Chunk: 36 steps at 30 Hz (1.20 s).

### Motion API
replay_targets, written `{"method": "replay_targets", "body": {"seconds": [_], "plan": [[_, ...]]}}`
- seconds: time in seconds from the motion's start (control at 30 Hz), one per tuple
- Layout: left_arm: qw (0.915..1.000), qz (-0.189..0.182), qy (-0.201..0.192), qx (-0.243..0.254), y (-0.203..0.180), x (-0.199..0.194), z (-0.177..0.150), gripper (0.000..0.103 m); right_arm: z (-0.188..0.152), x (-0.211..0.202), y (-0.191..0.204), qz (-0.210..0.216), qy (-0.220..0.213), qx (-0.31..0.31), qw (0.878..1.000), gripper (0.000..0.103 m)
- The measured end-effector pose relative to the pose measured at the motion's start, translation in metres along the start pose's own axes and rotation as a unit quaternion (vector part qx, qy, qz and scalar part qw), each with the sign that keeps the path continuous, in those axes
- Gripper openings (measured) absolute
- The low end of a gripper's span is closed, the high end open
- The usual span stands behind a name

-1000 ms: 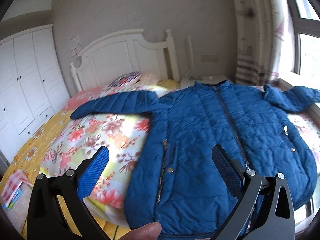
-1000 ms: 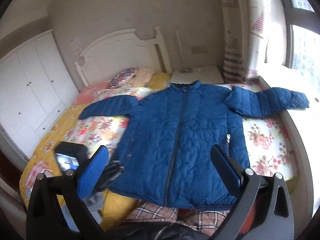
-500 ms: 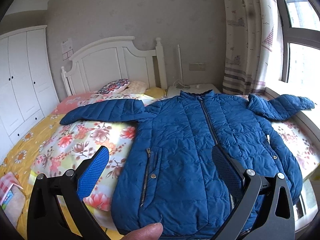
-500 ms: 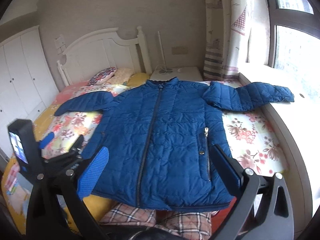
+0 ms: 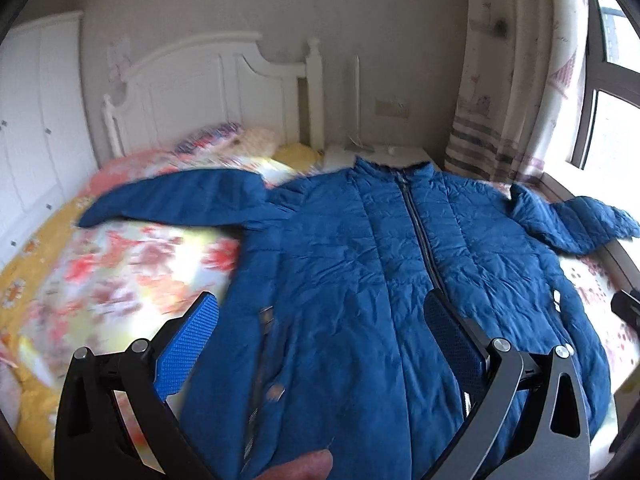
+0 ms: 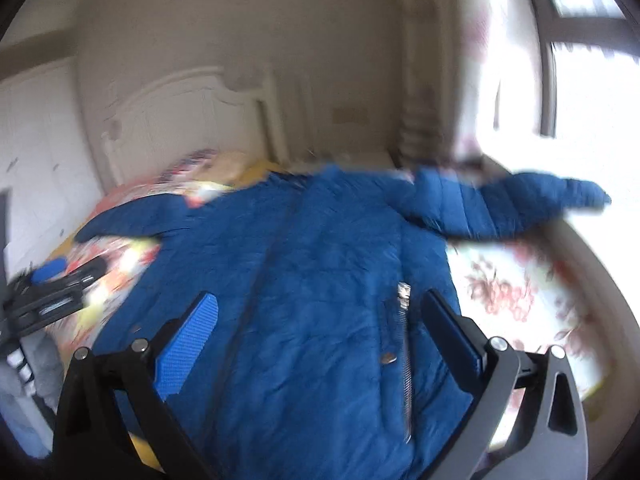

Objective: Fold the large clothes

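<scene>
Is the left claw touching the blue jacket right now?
Cannot tell. In the left wrist view the left claw is open with the blue jacket spread behind it on the bed, but height above the fabric is not readable.

1. A bed (image 5: 36, 240) with a white headboard filled the lower frame.
2. A floral quilt (image 5: 132, 272) covered it at centre left.
3. A blue padded jacket (image 5: 360, 280) lay flat across the centre, sleeves spread.
4. Pillows (image 5: 224, 138) sat upper centre-left.

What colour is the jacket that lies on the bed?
The jacket is dark blue, quilted, with a dark zip down the front. The left wrist view shows it best.
</scene>
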<state>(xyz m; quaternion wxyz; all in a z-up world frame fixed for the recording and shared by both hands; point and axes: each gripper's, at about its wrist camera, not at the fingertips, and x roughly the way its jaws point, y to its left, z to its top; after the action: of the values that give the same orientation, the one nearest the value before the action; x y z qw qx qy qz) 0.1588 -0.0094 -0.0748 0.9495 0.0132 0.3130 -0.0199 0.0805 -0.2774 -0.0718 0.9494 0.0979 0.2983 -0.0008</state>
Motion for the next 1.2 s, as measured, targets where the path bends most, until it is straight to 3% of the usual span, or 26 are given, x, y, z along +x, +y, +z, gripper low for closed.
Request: {"method": "replay_targets", "body": {"seconds": [0.13,0.23,0.33,0.4,0.63,0.73,0.8,0.83,0.87,0.9,1.03,1.1,1.2], "plan": [[0.9977,-0.028,0.060,0.010,-0.004,0.086,0.023,0.099,0.014,0.077,-0.098,-0.055,0.046,0.138,0.988,0.101],[0.9950,-0.020,0.097,0.008,0.001,0.142,0.034,0.099,0.019,0.109,-0.163,-0.069,0.053,0.225,0.970,0.101],[0.9915,0.000,0.129,0.013,0.005,0.186,0.029,0.099,0.028,0.136,-0.213,-0.079,0.051,0.277,0.956,0.101],[0.9877,-0.007,0.156,0.008,0.009,0.207,0.018,0.099,0.036,0.154,-0.239,-0.089,0.052,0.299,0.949,0.099],[0.9883,0.005,0.152,0.007,0.006,0.209,0.017,0.099,0.064,0.191,-0.292,-0.130,0.028,0.322,0.937,0.094],[0.9879,0.005,0.155,-0.002,0.008,0.212,0.018,0.099,0.072,0.198,-0.300,-0.142,0.016,0.316,0.938,0.081],[0.9873,0.008,0.159,-0.005,0.008,0.215,0.021,0.099,0.072,0.201,-0.310,-0.137,0.005,0.325,0.936,0.062],[0.9871,0.011,0.159,-0.006,0.008,0.217,0.022,0.099,0.074,0.205,-0.311,-0.128,0.000,0.329,0.935,0.052],[0.9870,0.012,0.160,-0.007,0.007,0.217,0.023,0.099,0.072,0.205,-0.312,-0.115,-0.005,0.331,0.937,0.028],[0.9870,0.013,0.160,-0.007,0.007,0.218,0.023,0.099,0.071,0.204,-0.311,-0.104,-0.009,0.327,0.939,0.012],[0.9875,0.010,0.157,-0.008,0.008,0.216,0.022,0.099,0.095,0.185,-0.264,-0.091,-0.064,0.231,0.967,0.009],[0.9876,0.011,0.156,-0.007,0.008,0.217,0.022,0.099,0.119,0.174,-0.205,-0.065,-0.084,0.142,0.984,0.009],[0.9878,0.009,0.155,-0.009,0.008,0.216,0.023,0.099,0.139,0.170,-0.107,-0.019,-0.091,-0.010,0.996,0.009]]}}
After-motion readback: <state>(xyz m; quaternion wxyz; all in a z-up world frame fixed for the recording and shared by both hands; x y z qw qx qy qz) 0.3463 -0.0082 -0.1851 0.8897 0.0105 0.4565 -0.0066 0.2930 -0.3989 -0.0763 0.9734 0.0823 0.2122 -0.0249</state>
